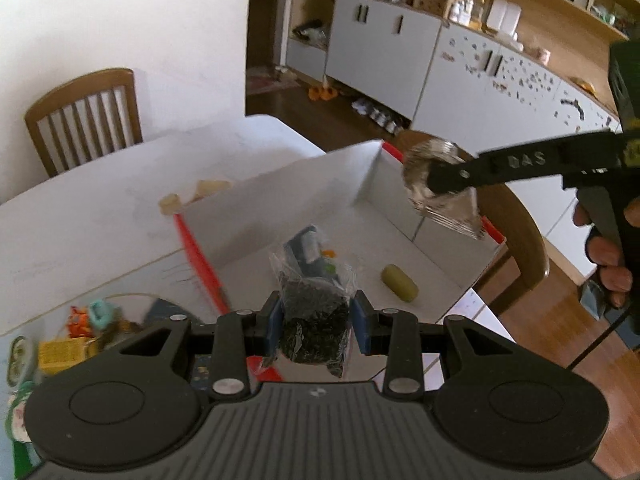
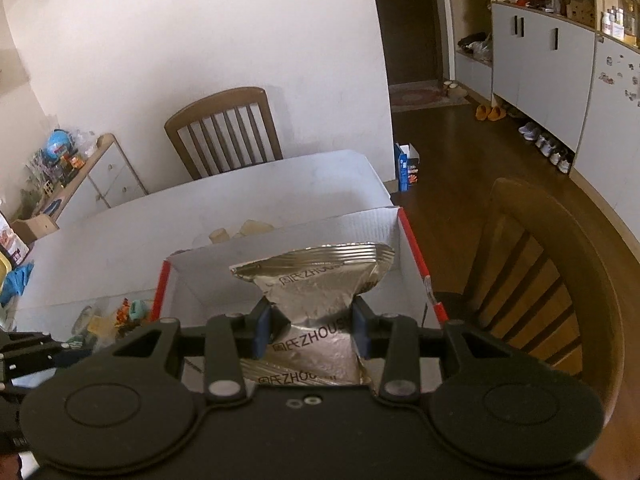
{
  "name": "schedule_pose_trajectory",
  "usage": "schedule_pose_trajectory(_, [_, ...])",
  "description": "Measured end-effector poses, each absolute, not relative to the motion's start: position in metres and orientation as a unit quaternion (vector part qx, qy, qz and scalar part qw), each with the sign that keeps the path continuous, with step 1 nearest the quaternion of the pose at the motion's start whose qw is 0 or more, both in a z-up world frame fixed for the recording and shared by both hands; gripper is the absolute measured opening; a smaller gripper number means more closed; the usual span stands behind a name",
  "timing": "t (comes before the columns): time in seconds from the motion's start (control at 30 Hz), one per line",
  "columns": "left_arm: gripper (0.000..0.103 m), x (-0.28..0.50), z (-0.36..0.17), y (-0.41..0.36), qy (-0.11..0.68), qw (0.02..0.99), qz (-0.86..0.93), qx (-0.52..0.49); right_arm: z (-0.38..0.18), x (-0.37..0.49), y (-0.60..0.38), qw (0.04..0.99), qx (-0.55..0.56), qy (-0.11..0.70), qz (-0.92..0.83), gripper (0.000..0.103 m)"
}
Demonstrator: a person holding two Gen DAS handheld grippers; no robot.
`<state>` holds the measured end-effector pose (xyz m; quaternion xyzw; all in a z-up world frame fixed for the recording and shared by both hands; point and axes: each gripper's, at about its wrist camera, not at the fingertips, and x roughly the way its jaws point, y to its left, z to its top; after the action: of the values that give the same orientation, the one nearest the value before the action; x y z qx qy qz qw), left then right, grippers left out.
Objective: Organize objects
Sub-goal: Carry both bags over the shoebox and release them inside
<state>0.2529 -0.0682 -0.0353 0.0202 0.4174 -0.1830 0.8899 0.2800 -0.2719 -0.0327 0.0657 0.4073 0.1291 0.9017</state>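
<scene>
My left gripper (image 1: 316, 320) is shut on a clear bag of dark dried leaves (image 1: 314, 312), held above the near edge of a white cardboard box with red edges (image 1: 304, 184). Inside the box lie a yellow-green oval piece (image 1: 400, 289) and a dark packet (image 1: 308, 250), partly hidden by the bag. My right gripper (image 2: 310, 326) is shut on a silver foil pouch (image 2: 316, 280) printed "ZHOUSE", held above the box (image 2: 360, 224). In the left wrist view the right gripper (image 1: 444, 184) holds the pouch (image 1: 440, 196) over the box's right corner.
A pile of small packets and toys (image 1: 76, 336) lies on the white table (image 1: 100, 216) left of the box. Two beige lumps (image 1: 192, 196) sit behind the box. Wooden chairs stand at the far side (image 1: 84, 116) and the right (image 2: 532, 280). Cabinets (image 1: 400, 48) line the room.
</scene>
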Motion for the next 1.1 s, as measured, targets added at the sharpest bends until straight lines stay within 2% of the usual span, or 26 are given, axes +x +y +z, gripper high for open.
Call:
schedule_pose_trajectory(0.67, [0.035,0.316,-0.093,-0.164,0.493,0.842,-0.206,0.079,-0.092,0.347,-0.261,0.864,-0.010,0.470,0.182,0.039])
schedule_pose_trajectory(1.1, [0.035,0.340,-0.126,-0.175,0.543,0.813,-0.191,0.090,-0.126,0.367,-0.258,0.835,-0.034,0.515,0.191,0.039])
